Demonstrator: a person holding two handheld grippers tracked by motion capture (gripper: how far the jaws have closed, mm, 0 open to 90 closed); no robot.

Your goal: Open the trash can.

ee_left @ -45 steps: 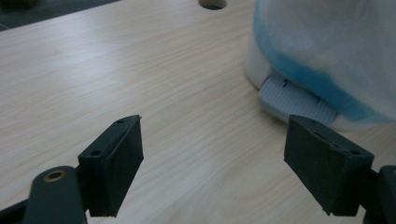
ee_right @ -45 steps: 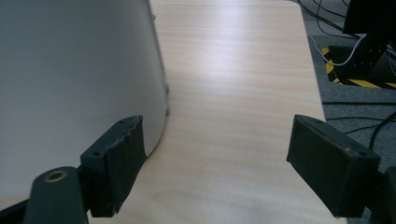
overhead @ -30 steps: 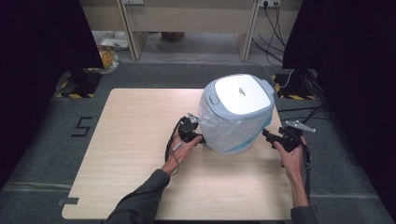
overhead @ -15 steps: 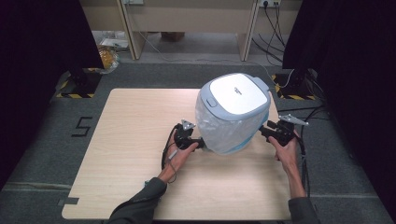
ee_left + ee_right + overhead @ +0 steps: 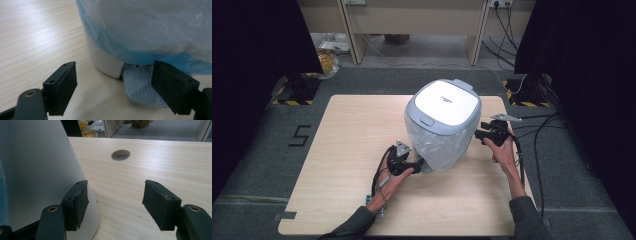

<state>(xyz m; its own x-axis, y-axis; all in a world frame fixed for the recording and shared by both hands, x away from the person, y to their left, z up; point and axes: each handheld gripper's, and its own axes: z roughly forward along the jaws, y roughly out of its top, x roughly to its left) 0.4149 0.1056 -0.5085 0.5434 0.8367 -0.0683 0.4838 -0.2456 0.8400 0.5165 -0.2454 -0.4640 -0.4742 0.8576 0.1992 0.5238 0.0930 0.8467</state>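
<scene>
Left gripper (image 5: 416, 165): sitting open at the bin's foot pedal (image 5: 140, 87), holding nothing.
Right gripper (image 5: 479, 134): jaws standing apart beside the bin, gripping nothing, having just been moving.
Pedal bin (image 5: 443, 122): standing on the wooden table (image 5: 347, 150), wearing a plastic liner (image 5: 155, 27).

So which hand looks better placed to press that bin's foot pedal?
Probably the left: the left gripper has open jaws right at the pedal, while the right gripper faces the pedal bin side.

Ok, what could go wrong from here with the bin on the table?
The left claw sits open at the pedal; pressing it could pop the lid or tip the bin. The loose liner bag hanging over the bin's side could snag on a jaw.
</scene>
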